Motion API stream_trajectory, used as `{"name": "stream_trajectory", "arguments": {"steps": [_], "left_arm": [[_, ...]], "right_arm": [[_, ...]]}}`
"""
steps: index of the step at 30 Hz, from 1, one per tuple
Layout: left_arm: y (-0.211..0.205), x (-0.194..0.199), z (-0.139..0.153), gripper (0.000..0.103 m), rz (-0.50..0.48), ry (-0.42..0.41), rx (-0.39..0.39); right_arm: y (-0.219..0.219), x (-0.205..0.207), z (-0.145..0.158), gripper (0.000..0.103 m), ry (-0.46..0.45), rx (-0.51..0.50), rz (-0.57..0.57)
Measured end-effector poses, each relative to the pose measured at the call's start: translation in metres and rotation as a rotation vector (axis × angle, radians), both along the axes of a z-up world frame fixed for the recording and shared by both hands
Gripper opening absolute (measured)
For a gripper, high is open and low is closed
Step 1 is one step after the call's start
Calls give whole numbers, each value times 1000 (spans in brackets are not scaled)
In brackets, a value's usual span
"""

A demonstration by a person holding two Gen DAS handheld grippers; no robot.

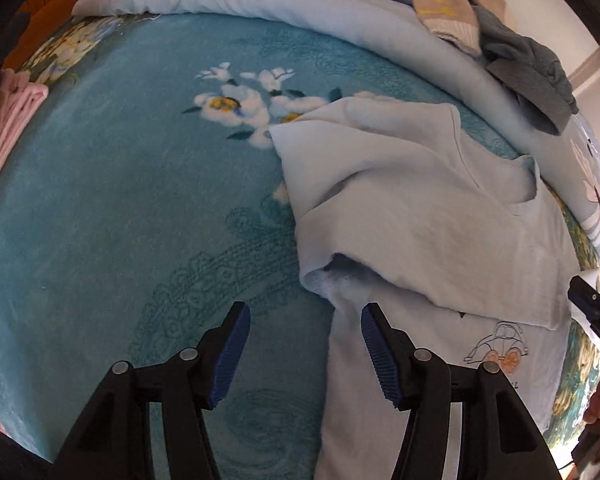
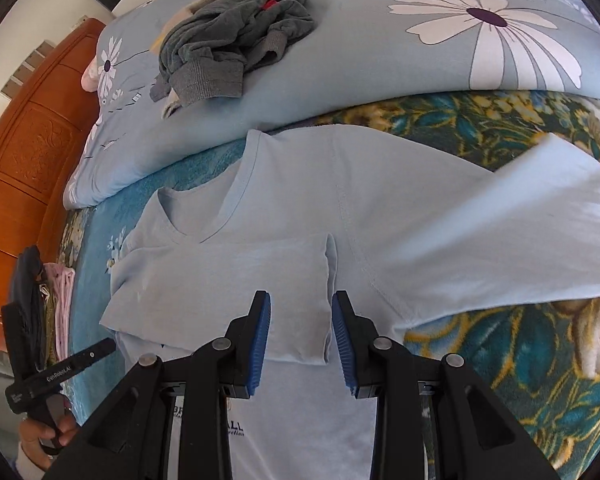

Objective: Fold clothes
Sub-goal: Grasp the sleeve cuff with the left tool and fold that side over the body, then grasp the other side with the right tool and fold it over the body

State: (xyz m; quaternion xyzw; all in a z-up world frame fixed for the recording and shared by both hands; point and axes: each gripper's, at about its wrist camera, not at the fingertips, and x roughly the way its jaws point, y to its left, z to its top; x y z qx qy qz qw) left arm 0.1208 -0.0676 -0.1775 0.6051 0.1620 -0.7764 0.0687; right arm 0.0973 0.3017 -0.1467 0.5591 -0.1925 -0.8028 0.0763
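The T-shirt (image 2: 260, 280) lies flat on the teal blanket (image 1: 120, 220) of the bed, its near sleeve folded across the chest, neckline toward the blue duvet (image 2: 340, 80), hem toward the camera. A grey sweater (image 2: 236, 40) sits heaped on that duvet; pink clothes (image 1: 4, 136) are stacked at the bed's edge. Wide bare blanket lies left of the shirt. The left gripper (image 1: 305, 354) stands with jaws open and empty over the shirt's left edge; the right gripper (image 2: 301, 344) hovers with jaws partly apart, gripping nothing.
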Motion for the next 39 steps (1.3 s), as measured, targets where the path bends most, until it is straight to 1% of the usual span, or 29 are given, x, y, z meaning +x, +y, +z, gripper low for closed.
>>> {"name": "stream_trajectory", "arguments": {"steps": [2, 4, 6, 9, 10, 11, 12, 13, 14, 15, 16, 17, 19, 21, 22, 24, 27, 29, 32, 34, 36, 37, 39], "left_arm": [[-4, 1, -5, 61, 21, 9, 19], [-9, 1, -3, 61, 44, 39, 38], [-11, 0, -1, 61, 41, 63, 64], [-13, -2, -2, 61, 37, 67, 24], [-14, -1, -2, 61, 44, 70, 24], [-17, 1, -2, 61, 54, 78, 33], [-20, 3, -2, 61, 64, 86, 45], [-22, 4, -2, 61, 70, 90, 49], [-22, 3, -2, 61, 71, 91, 49], [-21, 3, -2, 61, 70, 91, 47], [-20, 3, -2, 61, 66, 91, 46], [-19, 3, -2, 62, 61, 92, 44], [-19, 5, -1, 62, 56, 95, 38], [-20, 6, -1, 62, 62, 97, 36], [-22, 7, -1, 62, 68, 98, 35], [-20, 7, -1, 62, 68, 95, 17], [-16, 8, 0, 62, 54, 89, -15], [-17, 11, -1, 62, 55, 88, -22], [-18, 14, 0, 64, 61, 80, -30], [-21, 16, 0, 64, 72, 67, -44], [-26, 20, 0, 62, 99, 47, -78], [-29, 22, 1, 62, 116, 43, -75], [-38, 24, 5, 62, 152, 51, -40]], "right_arm": [[-1, -10, -6, 33, -17, -9, -6], [-4, -18, -12, 33, -40, -13, 2], [-6, -23, -18, 33, -55, -8, -3], [-7, -27, -24, 33, -71, -25, -33], [-7, -27, -24, 36, -73, -32, -42], [-9, -27, -22, 36, -71, -42, -41], [-11, -27, -21, 32, -68, -54, -34], [-13, -27, -19, 25, -68, -68, -23], [-17, -27, -18, 19, -70, -65, -10], [-21, -26, -16, 6, -72, -53, 3], [-24, -26, -14, 2, -72, -37, 14], [-28, -26, -10, 2, -65, -25, 24], [-34, -25, 7, 1, -14, -18, 56], [-32, -22, 38, 1, 88, 1, 76], [-28, -20, 54, 1, 142, 15, 73], [-13, -21, 72, 1, 190, 38, 40], [9, -32, 59, 1, 140, 107, -21], [24, -37, 39, 1, 80, 103, -48], [34, -41, 13, 1, 11, 120, -43], [37, -43, 5, 1, 4, 125, -49], [41, -46, -2, 1, -14, 127, -65], [42, -48, -6, 1, -26, 133, -71], [43, -49, -9, 1, -41, 145, -74]]}}
